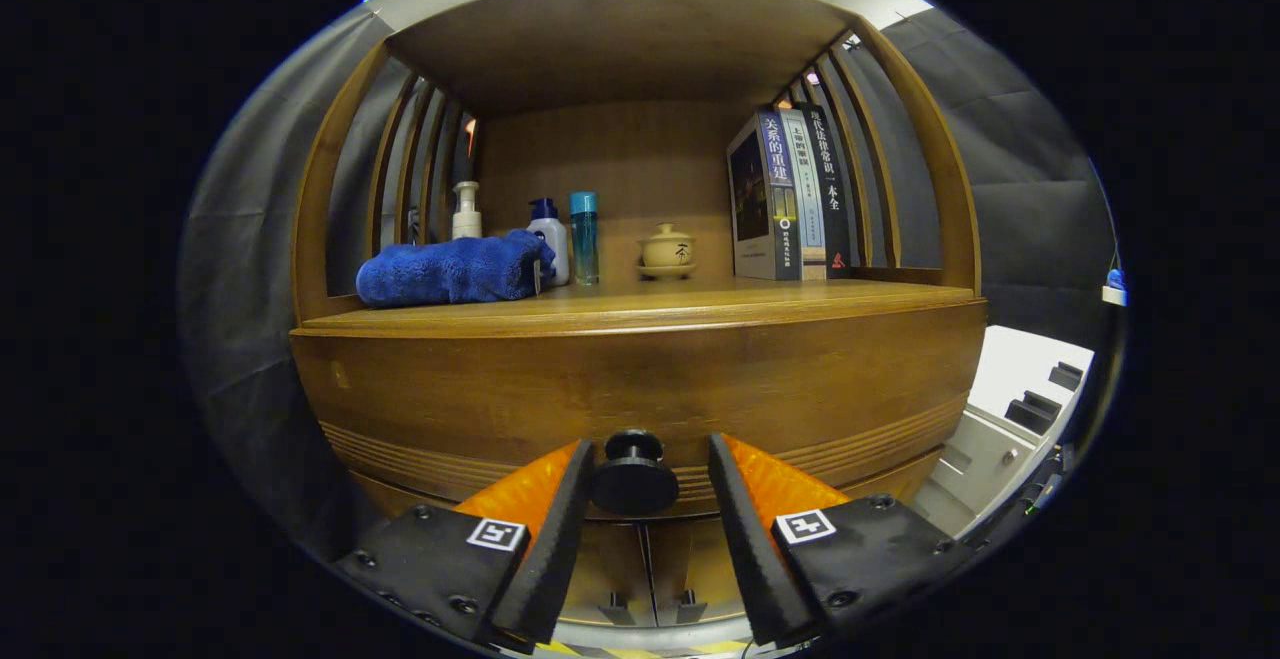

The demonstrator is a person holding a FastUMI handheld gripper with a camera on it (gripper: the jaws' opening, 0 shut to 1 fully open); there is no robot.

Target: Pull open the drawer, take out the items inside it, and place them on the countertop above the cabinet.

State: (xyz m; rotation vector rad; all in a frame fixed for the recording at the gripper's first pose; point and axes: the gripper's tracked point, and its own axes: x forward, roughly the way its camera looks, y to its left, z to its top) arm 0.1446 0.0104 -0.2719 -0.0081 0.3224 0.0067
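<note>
The drawer point(640, 394) is closed, its wide wooden front filling the cabinet face straight ahead of the gripper point(648, 461). Its round dark knob point(634, 476) sits right between the two fingers, which stand apart on either side of it; the left finger looks to touch or nearly touch the knob, while a small gap shows on the right, so they are not clamped on it. Above the drawer front runs the countertop point(650, 307). On it, from left to right, lie a folded blue towel point(452, 271), a pump bottle point(466, 211) behind it, a white bottle with a blue cap point(549, 239), a slim teal bottle point(584, 237), a small lidded ceramic cup point(667, 251) and a row of upright books point(792, 197). Below the drawer, two cabinet doors point(645, 564) meet at a seam
</note>
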